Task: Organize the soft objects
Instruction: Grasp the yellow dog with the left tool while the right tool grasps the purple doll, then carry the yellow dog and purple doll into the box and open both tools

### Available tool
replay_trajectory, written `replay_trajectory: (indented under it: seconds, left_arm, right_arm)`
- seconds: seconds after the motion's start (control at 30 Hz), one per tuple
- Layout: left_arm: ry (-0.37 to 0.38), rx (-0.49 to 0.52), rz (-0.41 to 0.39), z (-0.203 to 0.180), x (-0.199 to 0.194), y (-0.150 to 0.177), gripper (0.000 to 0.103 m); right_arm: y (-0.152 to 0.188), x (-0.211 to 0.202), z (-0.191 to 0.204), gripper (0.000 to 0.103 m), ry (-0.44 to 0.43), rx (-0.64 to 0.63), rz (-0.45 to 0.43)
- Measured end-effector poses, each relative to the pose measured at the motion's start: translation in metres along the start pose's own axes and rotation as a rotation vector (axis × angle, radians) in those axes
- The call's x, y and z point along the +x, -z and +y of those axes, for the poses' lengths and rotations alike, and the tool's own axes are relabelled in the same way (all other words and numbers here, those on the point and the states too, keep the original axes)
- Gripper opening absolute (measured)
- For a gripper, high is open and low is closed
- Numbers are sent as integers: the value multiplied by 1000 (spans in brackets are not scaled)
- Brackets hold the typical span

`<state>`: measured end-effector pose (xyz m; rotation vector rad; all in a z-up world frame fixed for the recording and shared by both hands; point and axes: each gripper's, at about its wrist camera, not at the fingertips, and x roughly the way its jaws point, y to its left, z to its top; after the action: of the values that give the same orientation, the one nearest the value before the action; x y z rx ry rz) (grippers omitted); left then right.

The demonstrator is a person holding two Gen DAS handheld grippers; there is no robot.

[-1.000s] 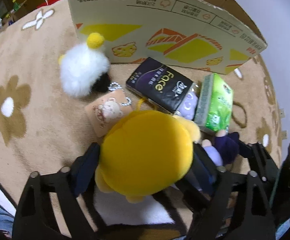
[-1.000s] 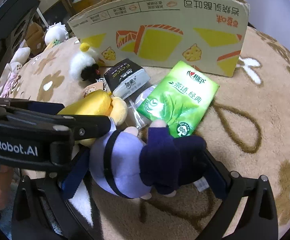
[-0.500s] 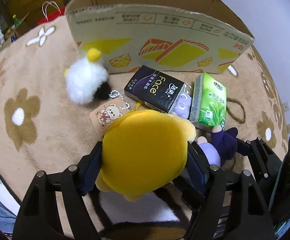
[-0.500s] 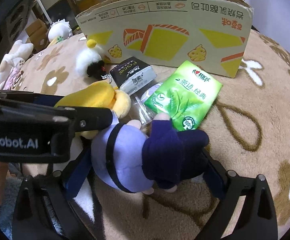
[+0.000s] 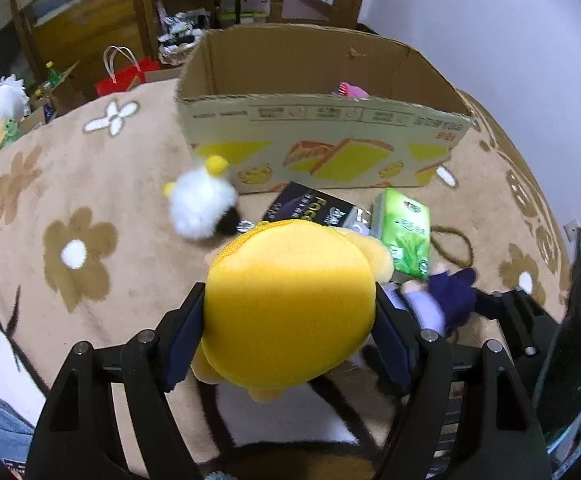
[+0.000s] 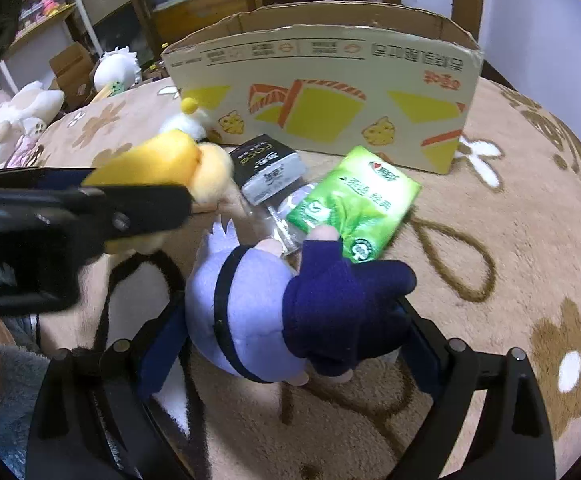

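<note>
My left gripper (image 5: 286, 320) is shut on a yellow plush (image 5: 286, 300) and holds it above the carpet; it also shows in the right wrist view (image 6: 158, 160). My right gripper (image 6: 290, 320) is shut on a lavender and navy plush doll (image 6: 290, 304), seen low right in the left wrist view (image 5: 438, 300). An open cardboard box (image 5: 322, 140) stands ahead, with something pink (image 5: 350, 90) inside. A white fluffy plush (image 5: 200, 208) with yellow tips lies in front of the box.
A green tissue pack (image 6: 354, 200), a black tissue pack (image 6: 270, 168) and a clear wrapped pack (image 6: 286, 220) lie on the flower-patterned carpet (image 5: 70, 200) before the box. More plush toys (image 6: 18, 120) and shelves stand at the far left.
Both grippers have risen with their plush toys. The box's open top and inside now show in the left wrist view. The keychain tag is now hidden behind the yellow plush.
</note>
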<state>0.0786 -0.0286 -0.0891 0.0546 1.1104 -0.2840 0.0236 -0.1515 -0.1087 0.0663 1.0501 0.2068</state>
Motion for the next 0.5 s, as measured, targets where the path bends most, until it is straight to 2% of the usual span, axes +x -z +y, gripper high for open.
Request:
replay_trajectory:
  seconds: [0.1, 0.27, 0.5]
  left_arm:
    - [-28, -19, -39, 4, -9, 0, 76]
    - [-65, -32, -188, 7, -38, -1, 76]
    - [-109, -47, -374, 12, -68, -5, 76]
  right_arm:
    - [-1, -13, -4, 99, 13, 15, -45]
    - [-3, -44, -9, 99, 40, 32, -154]
    - [-14, -90, -16, 98, 94, 58, -377]
